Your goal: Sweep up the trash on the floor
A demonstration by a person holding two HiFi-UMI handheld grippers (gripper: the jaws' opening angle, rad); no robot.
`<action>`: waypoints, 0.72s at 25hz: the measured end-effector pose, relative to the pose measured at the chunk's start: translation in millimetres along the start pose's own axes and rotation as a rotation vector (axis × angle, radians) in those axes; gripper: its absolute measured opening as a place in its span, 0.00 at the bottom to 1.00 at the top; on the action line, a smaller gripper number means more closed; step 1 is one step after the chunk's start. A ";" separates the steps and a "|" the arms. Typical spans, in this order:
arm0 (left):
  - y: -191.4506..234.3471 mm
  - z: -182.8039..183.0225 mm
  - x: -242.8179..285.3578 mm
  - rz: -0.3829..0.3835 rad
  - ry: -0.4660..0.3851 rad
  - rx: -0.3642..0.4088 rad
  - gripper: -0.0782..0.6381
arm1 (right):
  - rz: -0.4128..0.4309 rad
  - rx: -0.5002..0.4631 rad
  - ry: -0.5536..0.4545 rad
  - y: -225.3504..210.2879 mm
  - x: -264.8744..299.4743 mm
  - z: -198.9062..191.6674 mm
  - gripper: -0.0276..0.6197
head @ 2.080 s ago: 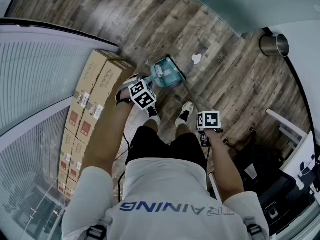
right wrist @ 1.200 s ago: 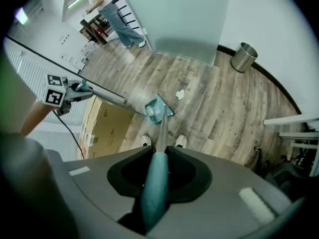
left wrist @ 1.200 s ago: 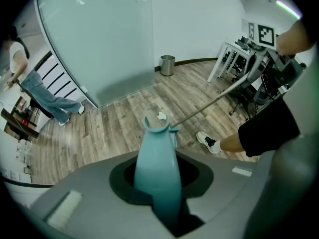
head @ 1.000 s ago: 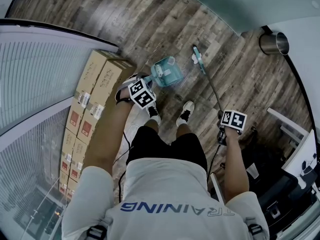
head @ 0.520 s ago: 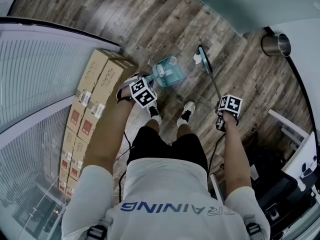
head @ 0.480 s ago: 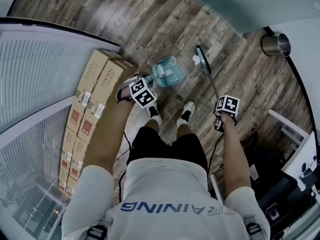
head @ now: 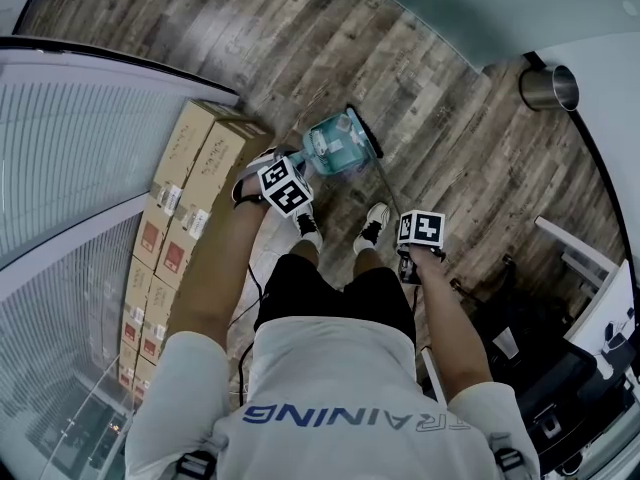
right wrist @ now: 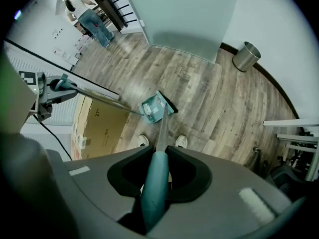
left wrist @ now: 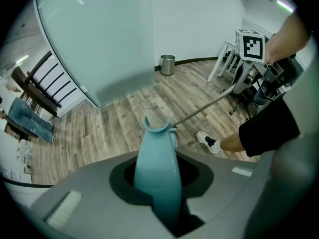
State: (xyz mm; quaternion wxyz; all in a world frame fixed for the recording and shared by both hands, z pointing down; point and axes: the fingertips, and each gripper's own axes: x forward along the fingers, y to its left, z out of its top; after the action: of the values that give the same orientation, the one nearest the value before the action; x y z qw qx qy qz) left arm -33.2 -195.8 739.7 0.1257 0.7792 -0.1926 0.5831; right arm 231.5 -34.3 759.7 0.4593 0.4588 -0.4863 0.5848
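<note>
- Left tool (left wrist: 158, 193): its jaws are clamped on the top of a smooth teal plastic dustpan handle (left wrist: 155, 158), and it points steeply down.
- Right tool (right wrist: 155, 183): its jaws are clamped on the teal plastic grip sleeve (right wrist: 152, 195) of a broom. A thin grey metal shaft (right wrist: 162, 128) runs from it down to the floor.
- Handling, my judgement: both implements are light and stiff. The long shaft gives leverage, so small wrist moves swing the head widely. The smooth sleeve could twist in the pads, so I would keep hold of the sleeve, not the bare metal.
- Teal plastic dustpan (head: 338, 148): it sits on the wooden plank floor (head: 300, 38) just ahead of my shoes. It is hollow and easy to tip, so I would lift it level.
- Black broom head (head: 366, 133): it lies at the dustpan's mouth, touching or just beside it.
- Trash: I see none loose on the open floor. Pale specks inside the dustpan may be it, but they are too small to confirm.
- Stacked brown cardboard boxes (head: 190, 178): to the left, near the dustpan.
- Round metal bin (head: 548, 88): far right, well apart.
</note>
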 end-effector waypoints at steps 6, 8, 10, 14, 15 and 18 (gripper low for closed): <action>-1.6 1.8 -1.6 0.004 -0.006 0.004 0.24 | -0.011 -0.118 0.023 34.8 -3.8 -30.6 0.20; -0.6 -0.1 -0.5 0.006 -0.002 0.009 0.24 | -0.001 -0.144 0.033 40.9 -6.3 -38.3 0.20; 1.1 -1.4 0.2 0.007 0.002 0.012 0.24 | 0.015 -0.178 0.051 45.5 -8.1 -46.3 0.20; 0.3 -2.8 1.5 0.004 0.006 0.008 0.24 | 0.072 -0.166 0.080 50.8 -10.5 -59.3 0.20; -0.6 -3.3 1.6 0.005 0.005 0.009 0.24 | 0.079 -0.152 0.072 49.4 -10.9 -60.2 0.20; -1.9 -4.8 1.8 0.005 0.006 0.015 0.24 | 0.086 -0.117 0.037 42.9 -16.9 -60.8 0.20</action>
State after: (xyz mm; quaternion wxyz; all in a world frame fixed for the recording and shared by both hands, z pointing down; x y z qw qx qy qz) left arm -36.1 -192.4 743.0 0.1191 0.7776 -0.1900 0.5874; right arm 186.5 19.8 730.3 0.4687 0.3988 -0.5304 0.5831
